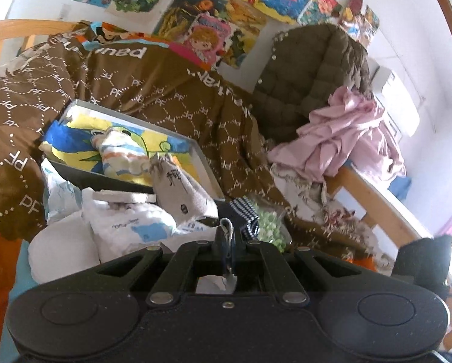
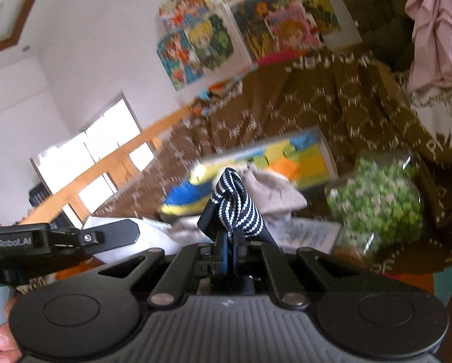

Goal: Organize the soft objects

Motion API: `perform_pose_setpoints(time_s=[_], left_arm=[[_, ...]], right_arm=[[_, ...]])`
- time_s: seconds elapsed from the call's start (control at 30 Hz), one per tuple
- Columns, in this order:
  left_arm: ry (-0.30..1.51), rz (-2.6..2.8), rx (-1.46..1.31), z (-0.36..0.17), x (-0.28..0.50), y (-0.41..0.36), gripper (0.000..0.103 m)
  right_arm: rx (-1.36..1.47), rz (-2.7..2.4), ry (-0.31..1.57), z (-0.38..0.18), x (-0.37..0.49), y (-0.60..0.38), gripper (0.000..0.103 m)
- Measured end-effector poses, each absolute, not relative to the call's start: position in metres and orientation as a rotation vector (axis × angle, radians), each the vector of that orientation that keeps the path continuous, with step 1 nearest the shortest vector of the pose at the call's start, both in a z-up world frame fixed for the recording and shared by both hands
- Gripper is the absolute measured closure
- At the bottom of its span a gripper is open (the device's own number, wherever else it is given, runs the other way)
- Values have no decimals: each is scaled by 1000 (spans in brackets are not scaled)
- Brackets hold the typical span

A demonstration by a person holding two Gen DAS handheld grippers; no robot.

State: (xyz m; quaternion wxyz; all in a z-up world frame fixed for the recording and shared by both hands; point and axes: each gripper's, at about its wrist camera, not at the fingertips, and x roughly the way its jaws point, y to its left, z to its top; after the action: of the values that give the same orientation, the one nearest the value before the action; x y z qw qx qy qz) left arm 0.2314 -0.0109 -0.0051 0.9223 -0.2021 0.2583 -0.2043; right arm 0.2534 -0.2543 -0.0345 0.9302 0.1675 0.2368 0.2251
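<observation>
The right gripper (image 2: 230, 236) pinches a dotted navy cloth (image 2: 235, 202) just in front of the open box (image 2: 325, 148) on the bed. The left gripper (image 1: 227, 242) pinches a small pale cloth bit (image 1: 227, 230). Step in hand — carrying. Next, I think, place the cloth gently into the box.

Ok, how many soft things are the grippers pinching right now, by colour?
Navy dotted cloth, in the right gripper: 1
Whitish cloth strip, in the left gripper: 1
Total: 2
</observation>
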Motion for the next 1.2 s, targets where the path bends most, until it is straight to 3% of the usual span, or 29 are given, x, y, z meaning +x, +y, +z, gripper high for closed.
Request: perform_pose_setpoints(time_s=[0.53, 0.97, 1.2], left_arm=[[388, -425, -386, 45, 254, -30, 102], [253, -424, -350, 85, 331, -44, 102], [255, -400, -316, 80, 389, -58, 101]], right_arm=[[329, 449, 325, -3, 251, -268, 99], [297, 363, 214, 26, 336, -275, 99], [300, 358, 219, 16, 401, -281, 99]])
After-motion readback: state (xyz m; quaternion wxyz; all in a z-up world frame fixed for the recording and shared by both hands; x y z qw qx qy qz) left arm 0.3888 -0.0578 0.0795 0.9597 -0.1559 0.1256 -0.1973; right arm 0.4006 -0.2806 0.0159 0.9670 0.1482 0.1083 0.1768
